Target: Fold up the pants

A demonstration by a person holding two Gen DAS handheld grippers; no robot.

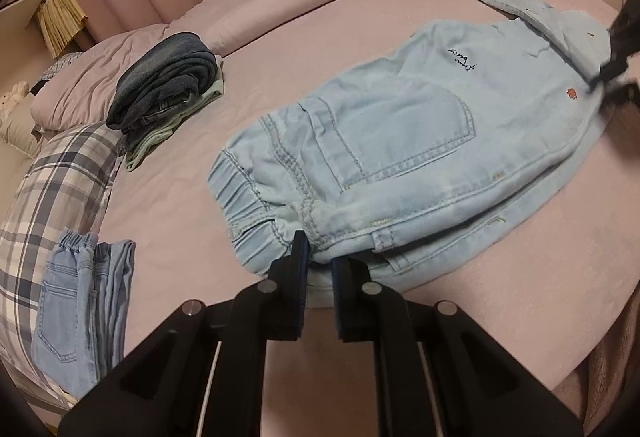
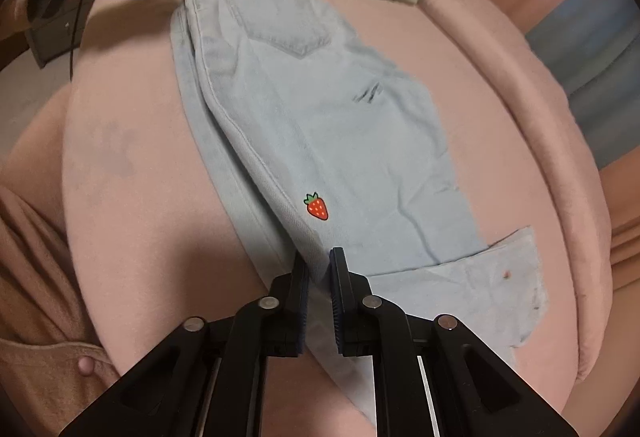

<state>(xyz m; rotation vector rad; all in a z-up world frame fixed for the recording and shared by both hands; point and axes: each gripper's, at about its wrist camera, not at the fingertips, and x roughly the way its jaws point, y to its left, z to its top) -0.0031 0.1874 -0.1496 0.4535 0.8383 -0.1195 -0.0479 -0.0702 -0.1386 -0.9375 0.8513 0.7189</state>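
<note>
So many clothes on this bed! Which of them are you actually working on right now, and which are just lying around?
In use:
- light blue pants
- left gripper, shut on their waistband
- right gripper, shut on a leg edge

Lying about:
- dark folded stack
- folded jeans on the plaid pillow
- pink bed cover

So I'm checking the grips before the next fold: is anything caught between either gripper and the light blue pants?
Nothing visible. The left gripper is shut directly on the waistband end of the light blue pants, and the right gripper is shut on their folded edge near the leg end; no other cloth shows between the pads.
</note>
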